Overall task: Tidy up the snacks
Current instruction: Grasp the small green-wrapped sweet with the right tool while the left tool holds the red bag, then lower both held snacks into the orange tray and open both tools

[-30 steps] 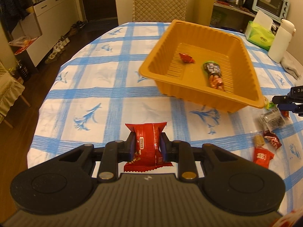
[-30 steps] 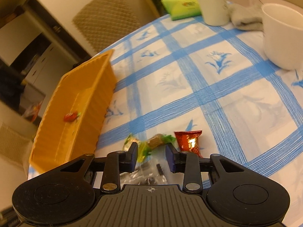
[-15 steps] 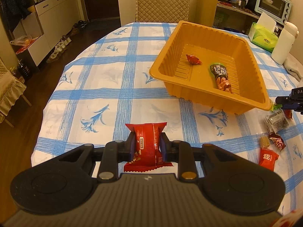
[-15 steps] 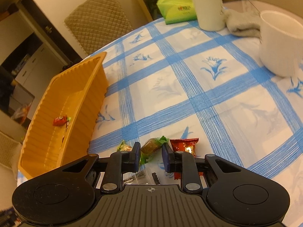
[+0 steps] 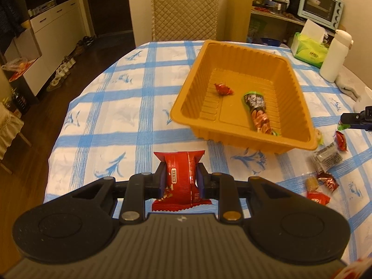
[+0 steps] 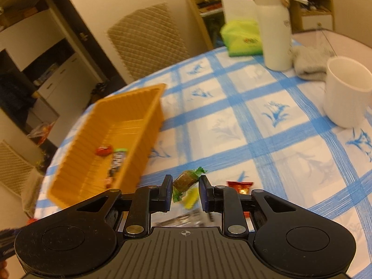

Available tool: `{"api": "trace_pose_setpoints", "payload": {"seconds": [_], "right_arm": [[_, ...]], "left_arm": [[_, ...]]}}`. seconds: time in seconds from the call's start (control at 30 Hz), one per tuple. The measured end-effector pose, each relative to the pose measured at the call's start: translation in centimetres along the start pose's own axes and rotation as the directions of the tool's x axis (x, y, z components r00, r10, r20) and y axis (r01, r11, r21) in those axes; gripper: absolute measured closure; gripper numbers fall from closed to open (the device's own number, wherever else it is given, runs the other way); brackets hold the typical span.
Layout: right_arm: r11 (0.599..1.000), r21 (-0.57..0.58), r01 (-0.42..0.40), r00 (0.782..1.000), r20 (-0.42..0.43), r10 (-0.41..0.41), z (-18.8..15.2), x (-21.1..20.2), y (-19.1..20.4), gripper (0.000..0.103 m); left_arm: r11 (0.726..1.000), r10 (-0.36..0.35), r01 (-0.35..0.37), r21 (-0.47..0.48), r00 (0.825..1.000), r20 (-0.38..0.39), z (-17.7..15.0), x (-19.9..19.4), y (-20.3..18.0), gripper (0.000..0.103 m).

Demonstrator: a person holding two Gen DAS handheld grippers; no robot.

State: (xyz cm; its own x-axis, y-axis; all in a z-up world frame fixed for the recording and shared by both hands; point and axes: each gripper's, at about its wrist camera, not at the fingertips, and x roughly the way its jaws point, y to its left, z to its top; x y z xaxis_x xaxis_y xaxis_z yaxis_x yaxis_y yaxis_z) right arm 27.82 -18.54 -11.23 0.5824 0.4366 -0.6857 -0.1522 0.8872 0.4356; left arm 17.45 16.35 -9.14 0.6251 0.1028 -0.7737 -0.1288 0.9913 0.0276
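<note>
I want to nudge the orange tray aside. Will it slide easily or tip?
The orange tray looks like thin ribbed plastic and holds only two snacks, so it is probably light and should slide on the tablecloth. Its wide, low shape makes tipping unlikely, though the thin rim may flex.

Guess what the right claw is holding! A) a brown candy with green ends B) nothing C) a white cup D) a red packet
A: the right claw pinches the brown candy between its pads, lifted off the table; the red packet is in the left claw.
</note>
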Motion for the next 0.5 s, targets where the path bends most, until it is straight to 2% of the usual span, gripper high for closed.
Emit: {"api": "trace_pose_setpoints", "payload": {"seconds": [0.27, 0.5], "right_arm": [[0.991, -0.081, -0.104, 0.995, -0.016, 0.103, 0.3, -1.6, 4.4, 0.079], [0.969, -0.164, -0.185, 0.982, -0.056, 0.178, 0.5, -0.3, 9.4, 0.079]], "left_arm": [[0.994, -0.07, 0.067, 0.085, 0.997, 0.03, 2.9, -0.5, -0.9, 0.078], [0.982, -0.121, 0.112, 0.152, 0.991, 0.052, 5.8, 0.4, -1.7, 0.078]]}}
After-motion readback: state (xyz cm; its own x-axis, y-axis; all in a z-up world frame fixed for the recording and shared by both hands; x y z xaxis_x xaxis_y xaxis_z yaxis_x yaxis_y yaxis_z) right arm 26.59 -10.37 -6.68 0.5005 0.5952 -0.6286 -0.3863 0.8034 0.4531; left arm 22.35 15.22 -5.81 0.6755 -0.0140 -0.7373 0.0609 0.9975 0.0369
